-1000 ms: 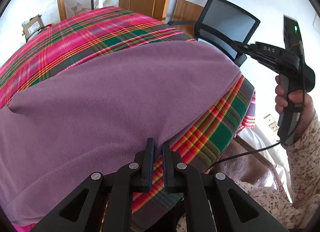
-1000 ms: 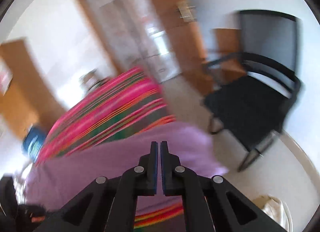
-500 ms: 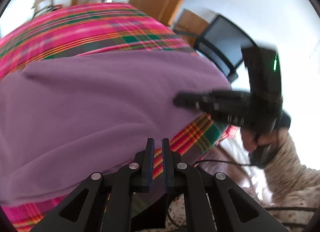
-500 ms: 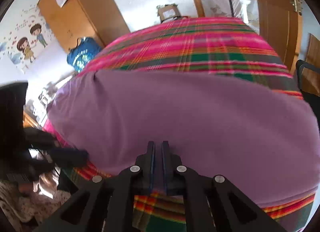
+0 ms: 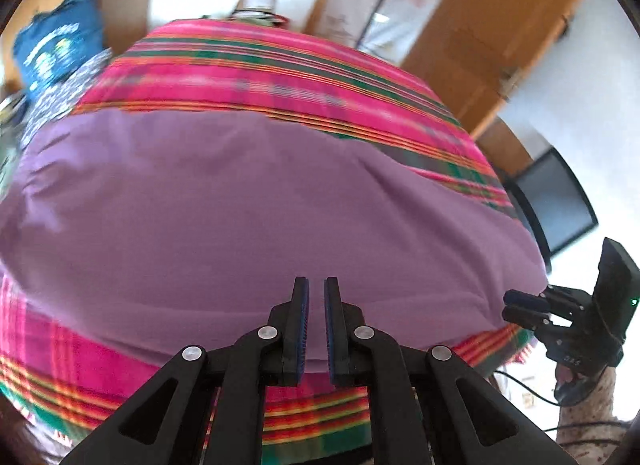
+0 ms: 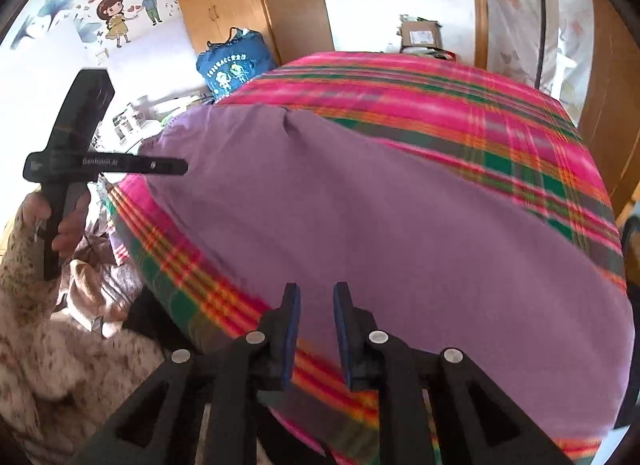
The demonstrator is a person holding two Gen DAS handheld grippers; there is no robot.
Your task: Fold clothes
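Observation:
A purple garment lies spread flat on a table with a pink and green plaid cloth; it also shows in the right wrist view. My left gripper hovers over the garment's near edge, its jaws a narrow gap apart and empty. It also shows in the right wrist view at the garment's left corner. My right gripper hovers over the near hem, jaws slightly open and empty. It also shows in the left wrist view by the garment's right edge.
A black chair stands to the right of the table. A wooden door and a wardrobe are behind. A blue bag sits past the far left corner. A heap of clothes lies low on the left.
Both grippers have swung back over the garment's near edge. The right gripper's jaws have parted a little from shut. The left view has turned left.

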